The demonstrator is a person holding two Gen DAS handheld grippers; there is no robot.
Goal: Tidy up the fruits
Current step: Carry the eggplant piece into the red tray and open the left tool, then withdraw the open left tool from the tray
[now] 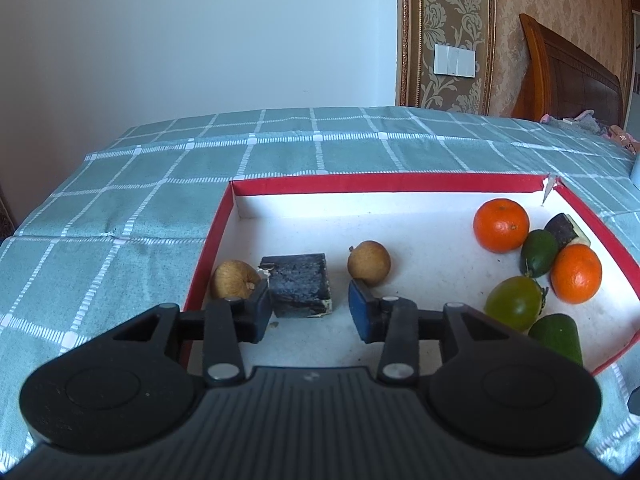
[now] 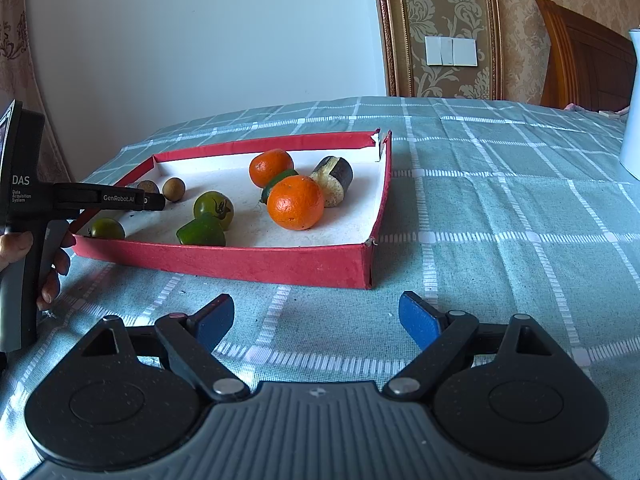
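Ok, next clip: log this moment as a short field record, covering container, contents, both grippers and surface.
container: red tray, white inside, torn far corner
contents: two oranges, green tomatoes, two brown longans, dark block, other green and dark pieces
left gripper: open, inside the tray, the dark block between its pads
right gripper: open, empty, over the cloth outside the tray
surface: green checked cloth

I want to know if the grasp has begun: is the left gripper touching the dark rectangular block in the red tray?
Cannot tell. In the left wrist view the left gripper is open around the dark rectangular block; one finger looks against its edge, the other is clearly apart.
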